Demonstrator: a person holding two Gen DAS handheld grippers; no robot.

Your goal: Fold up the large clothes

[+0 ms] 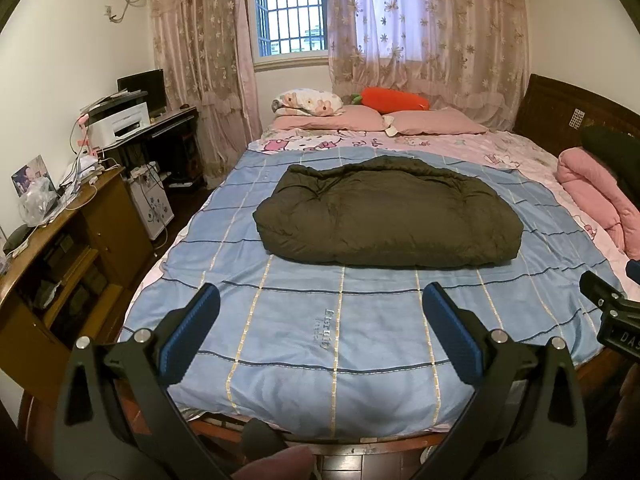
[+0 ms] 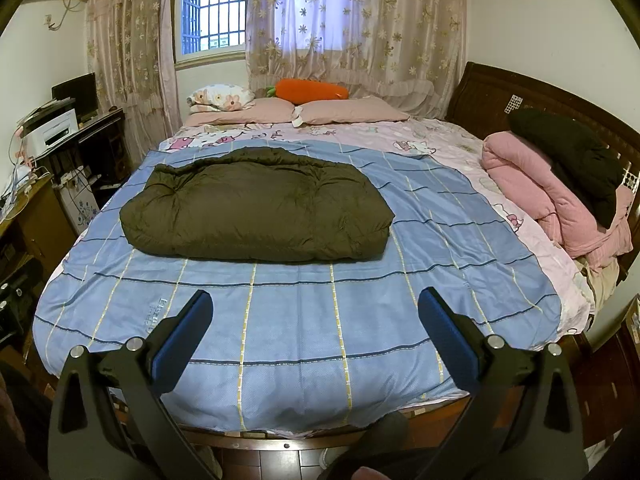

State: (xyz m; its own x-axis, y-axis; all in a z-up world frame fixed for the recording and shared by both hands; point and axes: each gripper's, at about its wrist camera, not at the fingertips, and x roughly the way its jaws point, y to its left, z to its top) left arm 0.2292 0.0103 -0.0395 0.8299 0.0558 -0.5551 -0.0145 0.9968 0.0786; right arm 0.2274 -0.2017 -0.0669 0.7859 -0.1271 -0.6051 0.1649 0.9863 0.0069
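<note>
Folded olive-green padded jacket (image 1: 386, 216) is lying mid-bed on the blue checked bedsheet (image 1: 312, 320), well back from the foot edge. Left gripper (image 1: 320, 328) and right gripper (image 2: 316, 334) are hovering over the foot edge, both spread wide, gripping nothing. Rolled pink quilt (image 2: 552, 196) is sitting at the bed's right edge.

The wide wooden-framed bed (image 2: 520, 92) carries a blue checked cotton sheet (image 2: 304, 320). At its centre lies a folded, puffy olive-green padded coat (image 2: 256, 208); pink pillows (image 2: 352, 110) at twelve o'clock, a rolled pink quilt (image 2: 536, 188) at three.
</note>
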